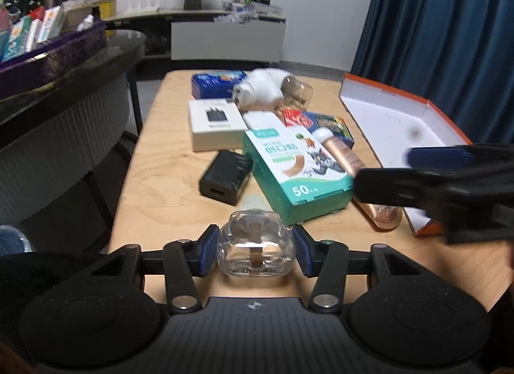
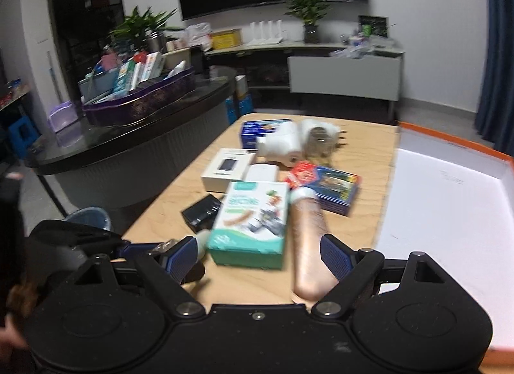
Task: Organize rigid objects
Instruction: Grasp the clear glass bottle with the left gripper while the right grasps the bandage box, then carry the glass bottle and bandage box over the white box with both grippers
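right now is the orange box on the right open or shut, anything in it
Open and empty as far as shown: the orange box shows a bare white inside, no lid over it.

A small clear bottle (image 1: 255,247) lies on the wooden table at the near edge, held on both sides between blue pads. Beyond it a teal plaster box (image 1: 297,166) lies flat (a cartoon cat on its lid), with a copper-coloured tube (image 1: 353,171) just beside it on the right and a black charger (image 1: 226,176) on the left. Further back lie a white box (image 1: 217,125), a blue tin (image 1: 218,83) and white plug adapters (image 1: 261,88). An open orange-edged box (image 1: 401,123), white inside, sits at the right.
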